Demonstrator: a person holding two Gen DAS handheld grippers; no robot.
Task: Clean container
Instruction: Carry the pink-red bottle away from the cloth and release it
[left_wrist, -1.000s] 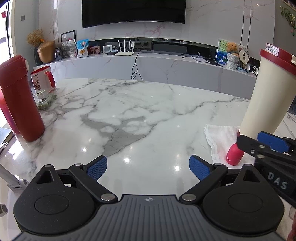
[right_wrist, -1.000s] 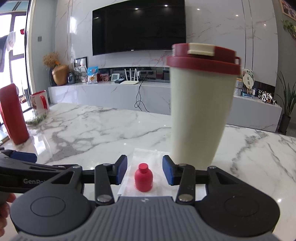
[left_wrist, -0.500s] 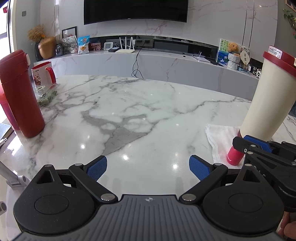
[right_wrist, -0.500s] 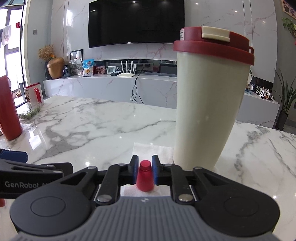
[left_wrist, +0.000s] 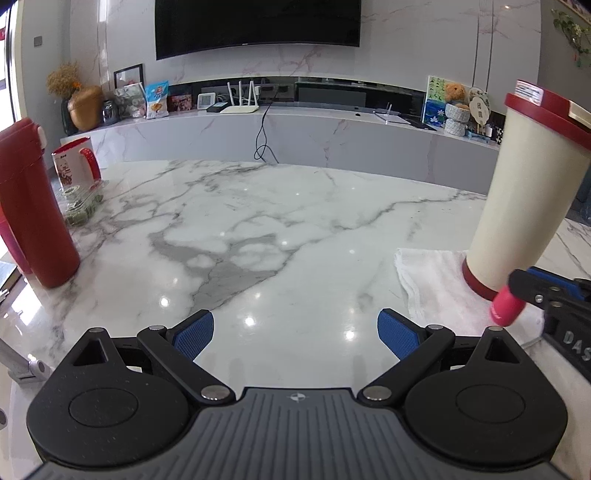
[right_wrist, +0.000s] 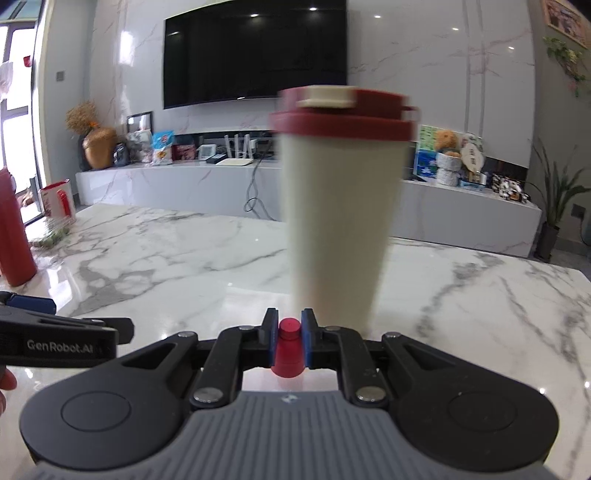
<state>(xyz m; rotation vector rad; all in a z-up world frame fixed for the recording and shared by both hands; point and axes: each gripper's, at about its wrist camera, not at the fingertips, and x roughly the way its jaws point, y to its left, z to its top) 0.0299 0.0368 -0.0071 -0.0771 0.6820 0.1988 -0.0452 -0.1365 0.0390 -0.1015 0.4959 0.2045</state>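
The right gripper (right_wrist: 289, 345) is clenched on a small red bottle (right_wrist: 288, 350), its blue pads pressed to either side of the neck just under the cap. From the left wrist camera that bottle (left_wrist: 506, 305) shows at 3 o'clock, tilted, with its base pointing toward 7 o'clock over a white cloth (left_wrist: 432, 284); whether it touches the cloth I cannot tell. The cream cup (left_wrist: 524, 206) with a red lid stands upright on the cloth's far corner, just beyond the bottle; in the right wrist view the cup (right_wrist: 340, 221) rises at 12 o'clock, blurred. The left gripper (left_wrist: 294, 332) is released, jaws spread wide above bare marble table (left_wrist: 258, 221), holding nothing. A red flask (left_wrist: 31, 203) stands at 9 o'clock near the table's edge, with a white mug (left_wrist: 74, 164) with a red handle beyond it, toward 10 o'clock.
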